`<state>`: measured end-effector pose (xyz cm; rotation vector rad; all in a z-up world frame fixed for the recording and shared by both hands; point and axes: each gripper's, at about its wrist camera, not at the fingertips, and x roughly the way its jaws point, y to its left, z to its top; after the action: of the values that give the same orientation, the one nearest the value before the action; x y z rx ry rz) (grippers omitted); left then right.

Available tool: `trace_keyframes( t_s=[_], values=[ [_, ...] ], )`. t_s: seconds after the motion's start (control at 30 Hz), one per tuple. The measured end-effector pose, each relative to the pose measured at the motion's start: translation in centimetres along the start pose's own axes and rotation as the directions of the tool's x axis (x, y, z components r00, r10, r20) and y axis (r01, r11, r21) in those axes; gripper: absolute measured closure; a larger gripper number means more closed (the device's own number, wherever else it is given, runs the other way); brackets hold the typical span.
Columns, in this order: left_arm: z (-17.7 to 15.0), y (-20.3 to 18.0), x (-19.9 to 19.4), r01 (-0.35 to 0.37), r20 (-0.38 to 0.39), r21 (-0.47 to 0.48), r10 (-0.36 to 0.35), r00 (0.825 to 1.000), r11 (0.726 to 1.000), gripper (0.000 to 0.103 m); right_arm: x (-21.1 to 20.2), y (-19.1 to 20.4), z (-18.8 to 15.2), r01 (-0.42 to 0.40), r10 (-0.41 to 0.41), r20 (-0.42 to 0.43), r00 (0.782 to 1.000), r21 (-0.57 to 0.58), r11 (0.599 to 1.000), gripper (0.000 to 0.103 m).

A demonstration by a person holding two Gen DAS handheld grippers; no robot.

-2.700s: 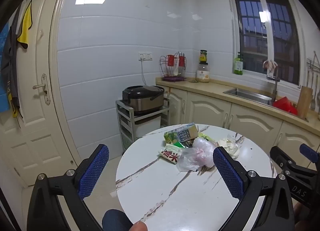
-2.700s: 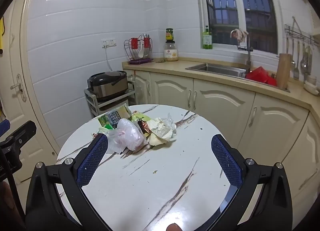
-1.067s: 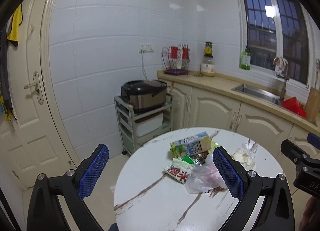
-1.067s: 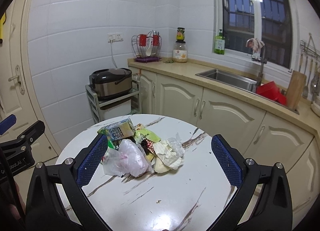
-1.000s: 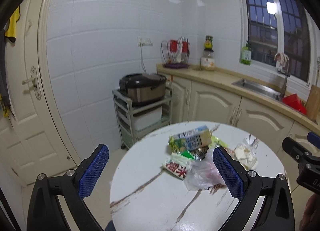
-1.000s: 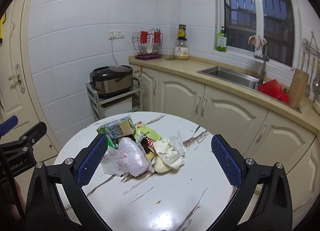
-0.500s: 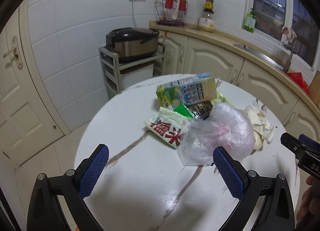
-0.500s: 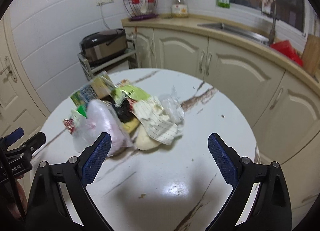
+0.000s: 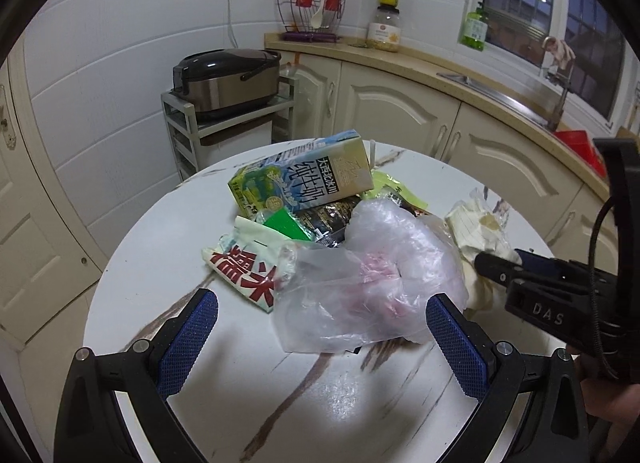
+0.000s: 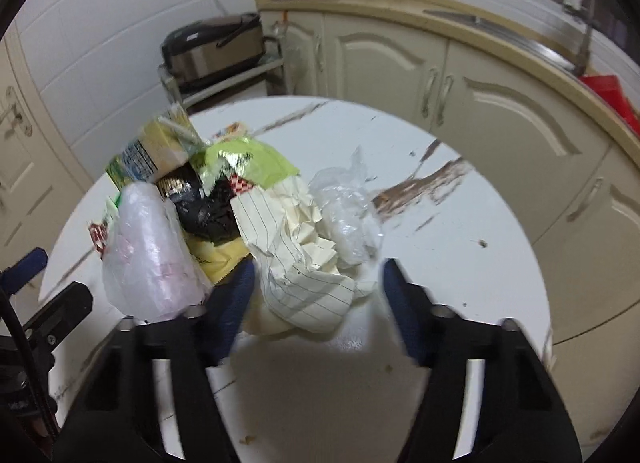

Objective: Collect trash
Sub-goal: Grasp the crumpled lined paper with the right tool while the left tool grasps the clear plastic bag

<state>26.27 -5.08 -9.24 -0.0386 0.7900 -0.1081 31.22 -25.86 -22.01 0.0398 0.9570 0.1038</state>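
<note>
A: Start big. What is there?

B: A round marble-look table [image 9: 168,247] in a kitchen, with the trash heaped on its far half. Beyond it, cream cabinets [image 9: 400,111] and a rice cooker [image 9: 226,81] on a small rack.

A: And the heap itself?

B: Largest is a thin clear plastic bag [image 9: 372,275] at the near edge of the pile. Behind it a milk carton [image 9: 304,185] lies on its side across other wrappers. A white packet with red characters [image 9: 244,271] pokes out to the left. At the right end sits crumpled lined paper [image 10: 296,263], with a wad of clear film [image 10: 348,215] touching it.

A: The grippers?

B: The left gripper [image 9: 320,343] stands wide open, empty, just short of the plastic bag. The right gripper [image 10: 316,303] has just been closing; the lined paper is between its jaws, but its blue pads [image 10: 236,299] look not yet pressed on it, so I count it as released.

A: What might go wrong?

B: The paper is springy and loose. If the pads bite only an outer fold, I think it could tear or unfold and slip out on the lift. It also touches the film and a yellow wrapper [image 10: 216,259], so those may be dragged and dropped off the table edge. The left gripper's bag is slick and limp; pinching only air-filled plastic would likely lose it.
</note>
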Motion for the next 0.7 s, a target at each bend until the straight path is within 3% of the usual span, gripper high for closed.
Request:
trace_keyframes(
  t_s=[0.1,0.23,0.47,0.6,0.7],
  values=[
    [0.3,-0.9,0.8,-0.005,-0.013,0.005,0.005,1.000,1.000,0.001,0.2,0.0,0.0,-0.059,0.059,0.015,0.998,-0.006,0.998,0.069],
    [0.5,-2.3,1.7,-0.008,-0.017,0.020,0.008,1.000,1.000,0.001,-0.3,-0.6,-0.7,-0.112,0.112,0.031,0.993,-0.022,0.994,0.077],
    [1.0,-4.5,3.8,-0.023,-0.034,0.039,0.024,0.999,0.999,0.001,-1.5,-3.8,-2.1,-0.167,0.164,0.061,0.985,0.054,0.984,0.078],
    [1.5,-4.7,5.4,0.010,-0.040,0.009,-0.010,0.999,1.000,0.001,-2.0,-4.9,-2.7,-0.171,0.167,0.067,0.984,0.076,0.982,0.078],
    [1.5,-4.8,6.5,0.068,-0.053,0.012,-0.067,0.996,0.998,0.013,-2.1,-5.2,-2.8,-0.179,0.174,0.065,0.983,0.084,0.980,0.078]
  ],
)
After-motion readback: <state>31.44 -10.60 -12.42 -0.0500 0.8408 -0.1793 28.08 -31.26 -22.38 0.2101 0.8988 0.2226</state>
